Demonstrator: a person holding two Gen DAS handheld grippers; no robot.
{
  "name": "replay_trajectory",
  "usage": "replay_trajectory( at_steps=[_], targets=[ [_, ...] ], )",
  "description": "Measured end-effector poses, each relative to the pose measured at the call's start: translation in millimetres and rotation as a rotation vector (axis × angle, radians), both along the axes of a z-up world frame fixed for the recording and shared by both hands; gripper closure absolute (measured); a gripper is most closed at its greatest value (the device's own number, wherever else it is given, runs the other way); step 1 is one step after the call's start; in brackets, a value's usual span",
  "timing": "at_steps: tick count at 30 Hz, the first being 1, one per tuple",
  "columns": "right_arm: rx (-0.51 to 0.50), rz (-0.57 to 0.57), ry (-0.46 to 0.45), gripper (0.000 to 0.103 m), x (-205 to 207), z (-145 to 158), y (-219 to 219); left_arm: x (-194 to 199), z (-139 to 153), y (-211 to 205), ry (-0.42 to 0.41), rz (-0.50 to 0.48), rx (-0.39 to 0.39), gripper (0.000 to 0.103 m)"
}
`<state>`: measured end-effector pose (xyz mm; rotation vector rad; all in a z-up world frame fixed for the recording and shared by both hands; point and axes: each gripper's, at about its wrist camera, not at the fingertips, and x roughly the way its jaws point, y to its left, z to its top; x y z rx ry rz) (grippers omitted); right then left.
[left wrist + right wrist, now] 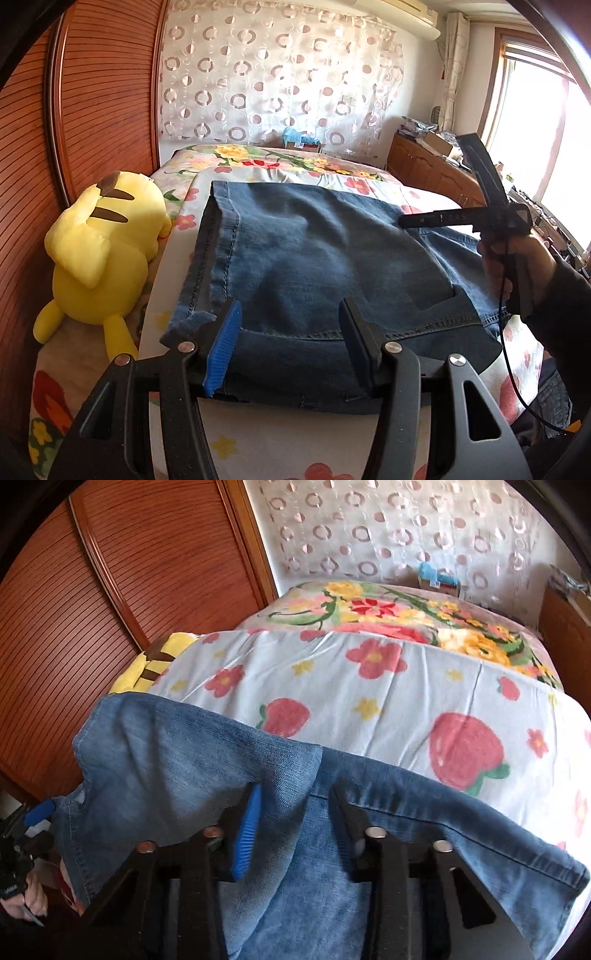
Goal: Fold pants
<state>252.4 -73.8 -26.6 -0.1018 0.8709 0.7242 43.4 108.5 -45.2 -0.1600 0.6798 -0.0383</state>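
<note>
While the folded blue denim pants [314, 251] lie flat on the strawberry-and-flower print bedspread [258, 428], a yellow plush toy with brown back stripes [103, 254] is seen slumped at the far left, wedged between the bed and the reddish slatted wooden wardrobe door [96, 110]. Moving right, the left gripper [288, 343] – black arms, one blue ribbed pad, one dark pad – is held over the near edge of the jeans with its jaws standing roughly half open; denim is seen in the gap, but the pads are not pressed on it. Behind the bed, a sheer white curtain with pink ring shapes [277, 74] is hung across the wall.

Further right, the right gripper [295, 830] is shown in its own view above the waistband area, jaws fairly narrow, with a ridge of denim between them – whether the pads actually pinch the cloth cannot be told. In the left wrist view the same tool is gripped by a hand [517, 266] in a dark sleeve. At the far right, a wooden cabinet [432, 170] with clutter on top and a bright window [546, 147] are seen.
</note>
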Motion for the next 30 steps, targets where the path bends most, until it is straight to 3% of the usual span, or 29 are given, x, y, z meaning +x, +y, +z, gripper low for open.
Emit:
replay_trajectory(
  at_steps=[1,2,6,18,22,27,29,30],
  targets=[
    [0.003,0.006,-0.005,0.086,-2,2,3,0,-1,-1,0.002,-0.001,-0.001,0.047],
    [0.004,0.015,-0.016,0.091,-5,5,6,0,-1,-1,0.004,-0.001,-0.002,0.047],
    [0.002,0.053,-0.149,0.098,-20,28,14,-2,-4,-3,0.009,-0.001,-0.003,0.047],
    [0.13,0.154,-0.368,0.099,-98,110,-17,-8,2,-2,-0.014,0.004,-0.009,0.047],
    [0.111,0.155,-0.41,0.099,-105,110,-10,-9,3,-1,-0.021,0.003,-0.011,0.047],
    [0.042,0.126,-0.358,0.099,-90,87,-1,-9,2,1,-0.02,-0.004,-0.014,0.047],
    [0.013,0.093,-0.31,0.092,-78,75,-4,-9,3,0,-0.02,-0.004,-0.013,0.045],
    [-0.011,0.072,-0.297,0.082,-73,67,-7,-9,3,-1,-0.019,-0.001,-0.014,0.042]
  ],
)
